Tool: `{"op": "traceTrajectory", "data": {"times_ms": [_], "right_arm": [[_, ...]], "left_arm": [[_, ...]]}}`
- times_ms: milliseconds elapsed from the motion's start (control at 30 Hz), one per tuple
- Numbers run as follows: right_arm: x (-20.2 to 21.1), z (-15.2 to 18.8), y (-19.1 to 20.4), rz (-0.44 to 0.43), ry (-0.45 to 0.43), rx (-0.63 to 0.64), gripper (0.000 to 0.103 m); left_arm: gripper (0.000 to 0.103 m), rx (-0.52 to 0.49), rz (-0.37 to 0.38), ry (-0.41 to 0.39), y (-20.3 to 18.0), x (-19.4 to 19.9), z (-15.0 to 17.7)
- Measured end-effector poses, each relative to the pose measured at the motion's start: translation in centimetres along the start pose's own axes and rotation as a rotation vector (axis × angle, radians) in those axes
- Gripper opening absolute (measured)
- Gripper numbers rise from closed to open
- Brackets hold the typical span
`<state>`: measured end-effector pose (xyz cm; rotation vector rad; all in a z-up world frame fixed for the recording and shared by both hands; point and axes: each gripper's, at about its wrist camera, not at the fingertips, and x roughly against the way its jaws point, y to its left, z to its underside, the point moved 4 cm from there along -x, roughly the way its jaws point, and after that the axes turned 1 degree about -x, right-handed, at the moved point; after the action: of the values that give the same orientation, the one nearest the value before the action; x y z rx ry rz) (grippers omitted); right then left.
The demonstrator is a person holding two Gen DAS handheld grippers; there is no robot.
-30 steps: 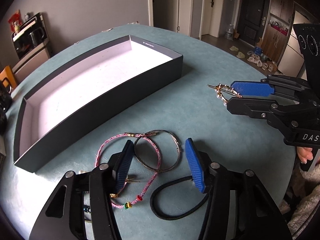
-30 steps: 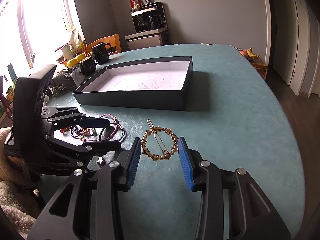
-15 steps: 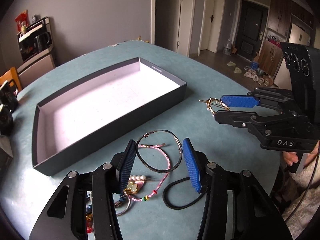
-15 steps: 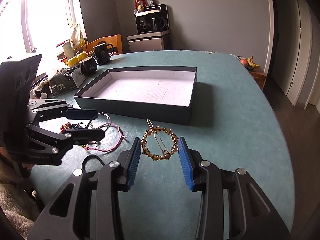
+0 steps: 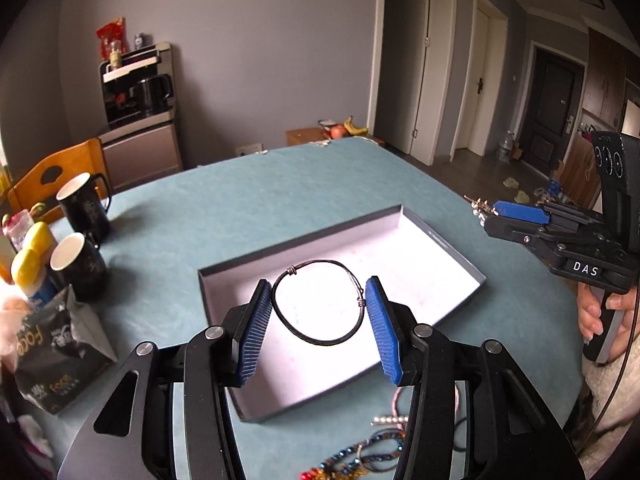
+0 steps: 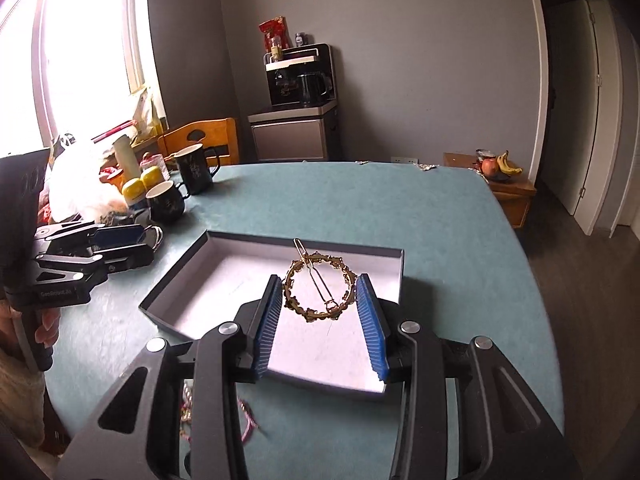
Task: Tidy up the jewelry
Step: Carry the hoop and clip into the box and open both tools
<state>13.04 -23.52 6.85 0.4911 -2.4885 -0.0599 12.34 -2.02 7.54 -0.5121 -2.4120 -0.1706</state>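
Observation:
My left gripper (image 5: 320,320) is shut on a dark wire bangle (image 5: 320,303) and holds it above the open dark box (image 5: 440,240) with a pale floor. My right gripper (image 6: 318,312) is shut on a round gold hair clip (image 6: 318,292) and holds it over the same box (image 6: 224,276). The right gripper shows at the right in the left wrist view (image 5: 490,216), and the left gripper at the left in the right wrist view (image 6: 150,242). More jewelry (image 5: 372,448) lies on the table in front of the box.
Two black mugs (image 5: 84,208) (image 5: 78,266), yellow-capped items (image 5: 28,264) and a dark pouch (image 5: 52,356) stand left of the box. The teal table (image 6: 460,240) runs to a rounded edge on the right. A wooden chair (image 6: 204,140) is behind.
My left gripper closed on the bangle, lifted it off the table and carried it over the box. My right gripper carried the gold clip forward over the box.

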Motion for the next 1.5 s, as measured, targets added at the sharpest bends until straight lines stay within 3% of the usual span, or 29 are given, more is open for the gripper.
{"op": "traceTrajectory", "data": {"times_ms": [233, 400, 500, 967, 1500], "right_arm": [[-3.7, -3.4, -2.2, 0.032, -0.019, -0.114, 0.038], [-6.9, -3.8, -3.3, 0.074, -0.028, -0.162, 0.038], [-8.9, -2.4, -3.5, 0.086, 0.016, -0.159, 0.038], [-12.8, 2.1, -0.4, 0.089, 0.226, 0.010, 0.038], [-14.0, 3.5, -0.1, 0.158, 0.292, 0.074, 0.038]], "left_arm": [[0.050, 0.056, -0.034, -0.005, 3.2, -2.7, -3.0], [0.050, 0.115, -0.057, 0.020, 4.9, -6.3, -2.3], [0.050, 0.168, -0.046, 0.038, 6.1, -8.1, -1.4], [0.051, 0.086, -0.024, 0.242, 5.5, -13.3, 3.0], [0.051, 0.045, -0.082, 0.269, 4.8, -14.0, 3.4]]}}
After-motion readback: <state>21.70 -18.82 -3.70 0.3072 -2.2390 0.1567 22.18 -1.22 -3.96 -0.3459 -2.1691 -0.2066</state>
